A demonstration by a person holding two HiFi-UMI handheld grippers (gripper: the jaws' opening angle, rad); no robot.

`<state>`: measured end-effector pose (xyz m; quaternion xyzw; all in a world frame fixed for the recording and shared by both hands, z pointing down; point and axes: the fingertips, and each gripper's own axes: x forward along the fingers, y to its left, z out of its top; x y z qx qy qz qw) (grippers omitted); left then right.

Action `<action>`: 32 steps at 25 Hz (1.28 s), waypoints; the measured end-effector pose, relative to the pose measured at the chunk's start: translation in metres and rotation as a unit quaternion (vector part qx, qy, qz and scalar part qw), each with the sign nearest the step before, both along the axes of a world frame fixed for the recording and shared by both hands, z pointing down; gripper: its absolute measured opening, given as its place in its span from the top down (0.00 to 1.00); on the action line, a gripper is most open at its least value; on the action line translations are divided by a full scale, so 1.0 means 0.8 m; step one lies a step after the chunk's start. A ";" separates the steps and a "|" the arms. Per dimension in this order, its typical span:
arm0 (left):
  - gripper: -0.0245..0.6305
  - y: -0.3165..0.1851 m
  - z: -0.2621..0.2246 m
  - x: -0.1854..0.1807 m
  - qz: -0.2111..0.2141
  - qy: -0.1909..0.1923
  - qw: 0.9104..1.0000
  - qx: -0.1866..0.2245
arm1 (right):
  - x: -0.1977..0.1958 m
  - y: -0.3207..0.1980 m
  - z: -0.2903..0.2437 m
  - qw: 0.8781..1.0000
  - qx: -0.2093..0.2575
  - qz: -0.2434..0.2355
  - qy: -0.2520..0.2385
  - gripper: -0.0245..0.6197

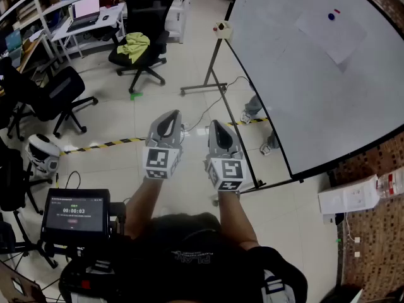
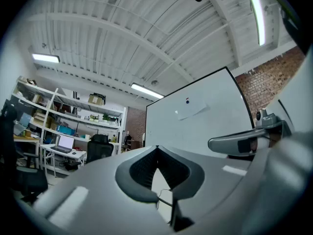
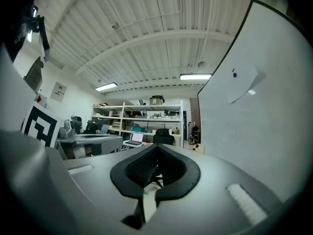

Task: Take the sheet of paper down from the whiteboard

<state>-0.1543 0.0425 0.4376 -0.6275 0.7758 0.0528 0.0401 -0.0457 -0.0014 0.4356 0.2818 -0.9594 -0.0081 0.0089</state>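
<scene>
A white sheet of paper point(image 1: 332, 31) hangs on the whiteboard point(image 1: 297, 87) at the upper right, pinned by a blue magnet point(image 1: 331, 16) with a small red one beside it. The paper point(image 2: 192, 110) shows far ahead in the left gripper view, and the paper point(image 3: 243, 83) sits high on the right in the right gripper view. My left gripper point(image 1: 170, 120) and right gripper point(image 1: 218, 129) are held side by side in front of me, well short of the board. Both are shut with nothing between their jaws.
The whiteboard stands on a metal frame point(image 1: 218, 84) with a cable on the floor. A black office chair point(image 1: 142, 43) with a yellow-green cloth, another chair point(image 1: 53, 96) and desks with a laptop point(image 1: 85, 11) fill the left. Yellow-black tape point(image 1: 101, 145) crosses the floor.
</scene>
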 end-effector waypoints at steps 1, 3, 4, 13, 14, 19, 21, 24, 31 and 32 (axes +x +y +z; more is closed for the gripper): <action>0.96 0.000 0.002 0.002 0.004 0.000 1.000 0.000 | 0.003 0.001 0.002 1.000 0.000 0.004 0.001 0.94; 0.96 -0.002 0.007 0.006 0.012 0.003 1.000 0.002 | 0.007 0.003 0.007 1.000 0.000 0.011 0.004 0.94; 0.96 -0.003 0.011 0.007 0.016 0.008 1.000 0.003 | 0.008 0.004 0.011 1.000 0.002 0.014 0.008 0.94; 0.96 -0.081 0.025 -0.008 0.047 0.015 0.999 -0.015 | -0.005 -0.066 0.016 0.999 -0.006 0.049 0.015 0.94; 0.96 -0.092 0.026 -0.009 0.050 0.013 0.999 -0.017 | -0.004 -0.077 0.013 0.998 -0.005 0.053 0.013 0.94; 0.96 -0.158 0.014 -0.012 0.067 -0.002 0.998 -0.014 | -0.001 -0.136 0.005 0.997 0.003 0.073 -0.005 0.94; 0.96 -0.193 0.005 -0.010 0.075 -0.012 0.997 -0.010 | 0.000 -0.163 0.003 0.997 0.005 0.075 -0.009 0.94; 0.96 -0.247 -0.001 0.001 0.089 -0.034 0.995 -0.010 | 0.003 -0.209 0.006 0.997 0.000 0.078 -0.011 0.94; 0.96 -0.359 -0.006 0.027 0.124 -0.044 0.991 -0.019 | 0.028 -0.322 -0.006 0.994 0.000 0.103 -0.029 0.94; 0.96 -0.375 -0.010 0.031 0.128 -0.044 0.991 -0.017 | 0.033 -0.336 -0.010 0.994 0.001 0.108 -0.033 0.94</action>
